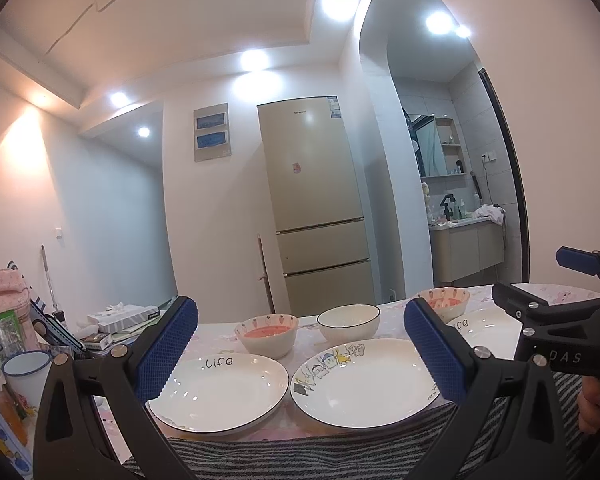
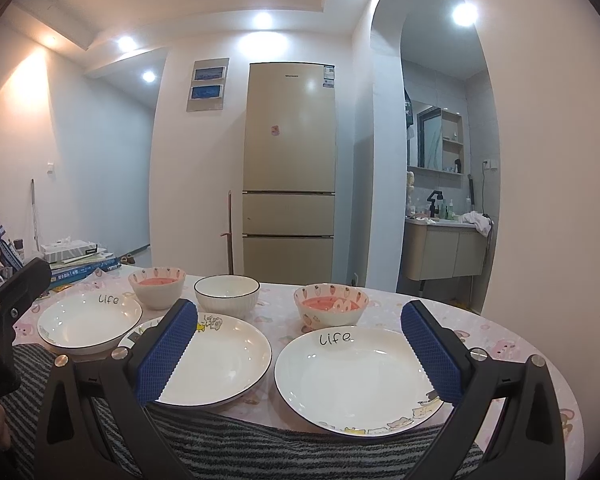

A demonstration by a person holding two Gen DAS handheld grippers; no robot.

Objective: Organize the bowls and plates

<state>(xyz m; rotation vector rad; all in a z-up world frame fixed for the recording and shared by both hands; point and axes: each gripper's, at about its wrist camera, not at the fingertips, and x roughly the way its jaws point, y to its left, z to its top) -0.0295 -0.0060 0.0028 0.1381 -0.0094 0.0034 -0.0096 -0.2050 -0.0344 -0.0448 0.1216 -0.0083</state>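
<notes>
Both grippers, left gripper point(image 1: 300, 354) and right gripper point(image 2: 296, 350), hover spread wide, holding nothing. Below, three plates point(image 2: 352, 380) sit flat along the table's point(image 2: 512, 344) near edge; their front rims are cut off. Three bowls point(image 2: 227, 295) stand upright behind.

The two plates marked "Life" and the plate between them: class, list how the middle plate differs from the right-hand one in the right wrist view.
The middle plate has cartoon figures on its far rim; the right plate has the word "Life" there, with its cartoons on the near rim. The middle plate sits behind the white bowl's near side; the right plate sits before a pink-lined bowl. Both are white, dark-rimmed and empty.
</notes>
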